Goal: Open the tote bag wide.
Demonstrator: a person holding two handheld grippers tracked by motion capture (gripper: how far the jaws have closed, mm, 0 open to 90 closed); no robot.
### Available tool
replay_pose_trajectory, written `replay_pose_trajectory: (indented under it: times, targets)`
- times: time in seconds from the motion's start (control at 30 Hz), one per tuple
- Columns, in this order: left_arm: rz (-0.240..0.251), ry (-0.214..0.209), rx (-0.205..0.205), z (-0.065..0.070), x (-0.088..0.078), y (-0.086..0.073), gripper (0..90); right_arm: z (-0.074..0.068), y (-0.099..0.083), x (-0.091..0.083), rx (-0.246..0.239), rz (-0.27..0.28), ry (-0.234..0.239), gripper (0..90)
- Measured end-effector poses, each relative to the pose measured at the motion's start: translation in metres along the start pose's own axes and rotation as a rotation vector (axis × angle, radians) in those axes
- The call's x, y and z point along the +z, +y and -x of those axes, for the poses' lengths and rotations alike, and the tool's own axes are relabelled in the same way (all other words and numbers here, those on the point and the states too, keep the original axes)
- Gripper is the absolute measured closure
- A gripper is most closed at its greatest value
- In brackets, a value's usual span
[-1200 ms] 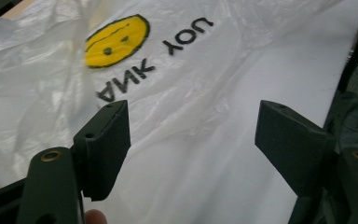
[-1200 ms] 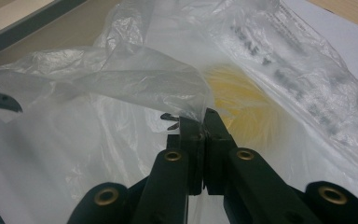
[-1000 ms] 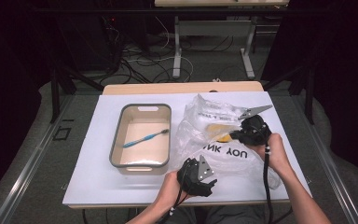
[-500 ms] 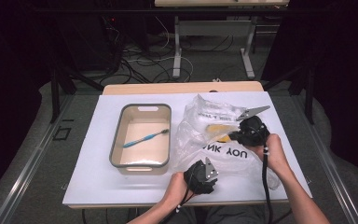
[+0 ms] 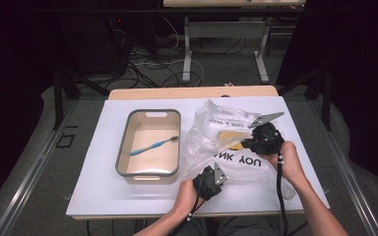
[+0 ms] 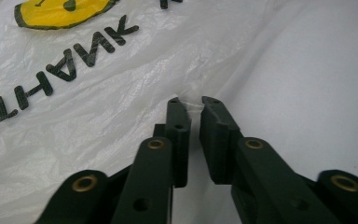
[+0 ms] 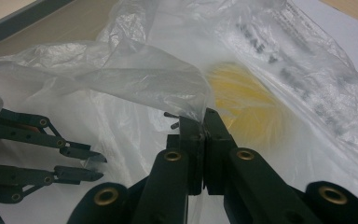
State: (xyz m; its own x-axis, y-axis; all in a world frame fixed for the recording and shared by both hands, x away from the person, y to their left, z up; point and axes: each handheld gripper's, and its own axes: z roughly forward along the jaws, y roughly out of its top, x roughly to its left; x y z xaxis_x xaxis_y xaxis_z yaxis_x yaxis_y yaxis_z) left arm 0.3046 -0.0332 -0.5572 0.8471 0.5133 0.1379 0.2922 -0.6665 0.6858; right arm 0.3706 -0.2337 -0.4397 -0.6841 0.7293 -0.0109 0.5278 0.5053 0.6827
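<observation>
A crumpled clear plastic bag (image 5: pixel 226 152) printed "THANK YOU" lies on the white table, right of centre. A yellow patch (image 5: pixel 229 135) shows through the film. My left gripper (image 5: pixel 217 173) is at the bag's near edge. Its jaws have just been closing. In the left gripper view (image 6: pixel 193 102) the tips pinch a ruffle of the bag (image 6: pixel 98 116), with a thin slit left lower down between the pads. My right gripper (image 5: pixel 244 143) is shut on a raised fold of the bag (image 7: pixel 144 70) at its right side; in its own view (image 7: pixel 203 116) the pads meet on the film.
A grey-rimmed tub (image 5: pixel 123 142) stands left of the bag with a blue toothbrush (image 5: pixel 152 146) lying in it. Bare white table (image 5: pixel 98 196) runs along the front and left. The table's far edge meets dark floor with cables and desk legs.
The left gripper has dropped slightly onto the bag's near edge and its jaws have closed from wide apart to nearly together. The right gripper and the bag fold it holds have stayed put.
</observation>
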Motion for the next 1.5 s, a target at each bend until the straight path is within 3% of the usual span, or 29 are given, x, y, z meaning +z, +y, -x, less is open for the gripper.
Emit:
replay_pose_trajectory:
  times: [0.13, 0.3, 0.33, 0.67, 0.83, 1.1, 1.5]
  targets:
    - [-0.003, -0.016, 0.007, -0.003, -0.005, 0.001, 89.5, 0.0, 0.0, -0.001, 0.002, 0.002, 0.002, 89.7]
    - [0.034, -0.009, -0.011, -0.006, -0.015, 0.003, 89.8, 0.002, 0.0, -0.005, -0.005, 0.013, -0.009, 89.8]
    - [0.03, -0.026, -0.008, -0.007, -0.018, 0.004, 89.8, 0.001, 0.0, -0.006, 0.003, 0.02, -0.011, 89.7]
    - [0.078, 0.014, -0.01, -0.017, -0.049, 0.006, 89.7, 0.006, 0.001, -0.019, 0.025, 0.056, -0.029, 89.7]
    - [0.089, 0.012, -0.022, -0.025, -0.063, 0.006, 89.7, 0.006, 0.001, -0.02, 0.03, 0.056, -0.035, 89.7]
    - [0.132, 0.043, -0.033, -0.034, -0.079, 0.007, 89.7, 0.008, 0.002, -0.022, 0.039, 0.066, -0.048, 89.8]
    - [0.15, 0.077, -0.052, -0.053, -0.104, 0.007, 89.8, 0.017, 0.0, -0.031, 0.068, 0.093, -0.079, 89.8]
